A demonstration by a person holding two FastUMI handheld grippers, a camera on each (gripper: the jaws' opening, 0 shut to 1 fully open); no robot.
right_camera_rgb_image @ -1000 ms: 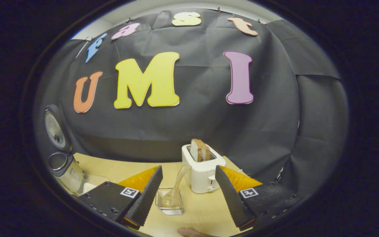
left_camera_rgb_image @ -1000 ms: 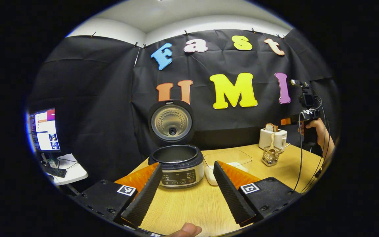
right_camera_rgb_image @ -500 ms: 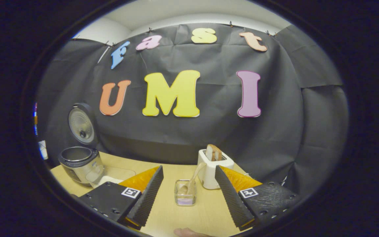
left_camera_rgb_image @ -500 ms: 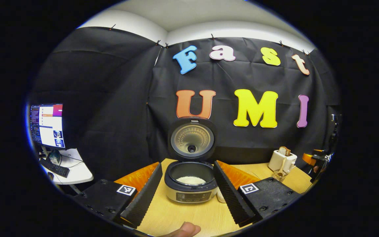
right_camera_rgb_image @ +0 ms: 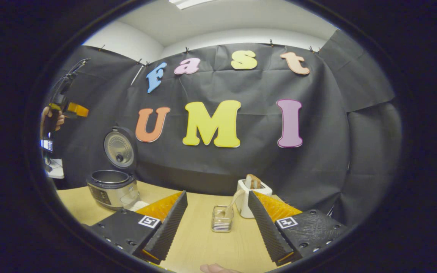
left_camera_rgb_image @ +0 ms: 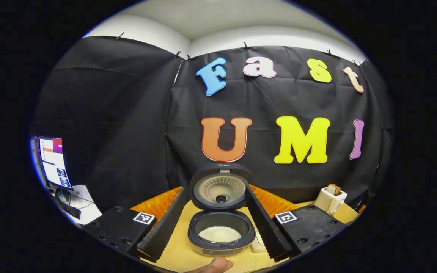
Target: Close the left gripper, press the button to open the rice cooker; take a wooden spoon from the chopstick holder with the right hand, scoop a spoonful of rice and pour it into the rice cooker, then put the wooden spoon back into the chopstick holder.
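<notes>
1. Left claw (left_camera_rgb_image: 218,223): released, fingers spread wide, nothing gripped; held above the rice cooker (left_camera_rgb_image: 221,237), which is framed between the fingers at 6 o'clock of the left gripper view.
2. Rice cooker: lid (left_camera_rgb_image: 219,187) raised upright behind the pot; white rice (left_camera_rgb_image: 219,234) seen inside the pot.
3. Right claw (right_camera_rgb_image: 216,223): released, fingers apart, nothing held; raised over the bench (right_camera_rgb_image: 203,242).
4. Chopstick holder (right_camera_rgb_image: 222,218): stood upright on the bench, between the right fingers, at 6 o'clock of the right gripper view.
5. Wooden spoon (right_camera_rgb_image: 232,202): lodged in the holder, long axis tilted, handle pointed toward 1 o'clock, leaned toward the toaster (right_camera_rgb_image: 249,197) just behind.
</notes>
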